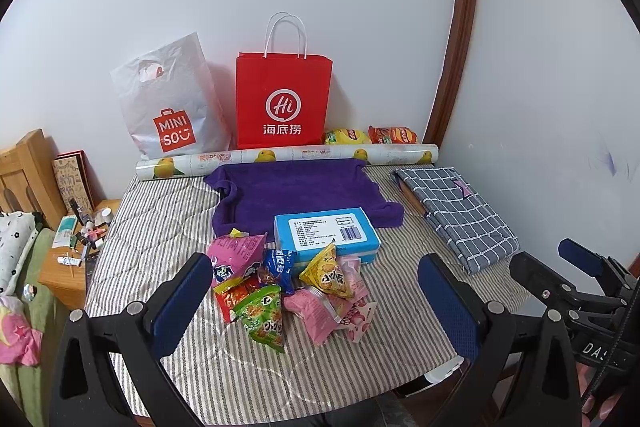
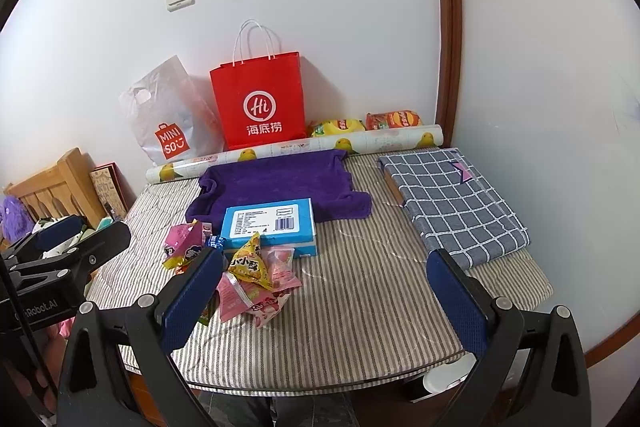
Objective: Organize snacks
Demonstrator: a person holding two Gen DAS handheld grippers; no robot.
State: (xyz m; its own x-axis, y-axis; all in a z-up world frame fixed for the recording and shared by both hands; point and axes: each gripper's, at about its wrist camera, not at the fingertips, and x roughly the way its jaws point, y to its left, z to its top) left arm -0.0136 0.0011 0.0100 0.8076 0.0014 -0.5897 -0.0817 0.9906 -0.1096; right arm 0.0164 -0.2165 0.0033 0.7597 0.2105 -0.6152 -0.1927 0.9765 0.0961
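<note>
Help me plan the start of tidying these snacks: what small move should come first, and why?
Probably lower the left gripper onto the green snack packet at the near edge of the snack pile. Both grippers hover with jaws open and empty; the pile lies loose on the striped table cover, between the left jaws, while the right gripper sits beside it.

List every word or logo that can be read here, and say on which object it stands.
"MINISO": white plastic bag.
"Hi" and "海底捞": red paper bag.
"小小酥": yellow snack packet and green snack packet.
"Robot.AI": left claw body.
Blue box label: too small to read.
</note>
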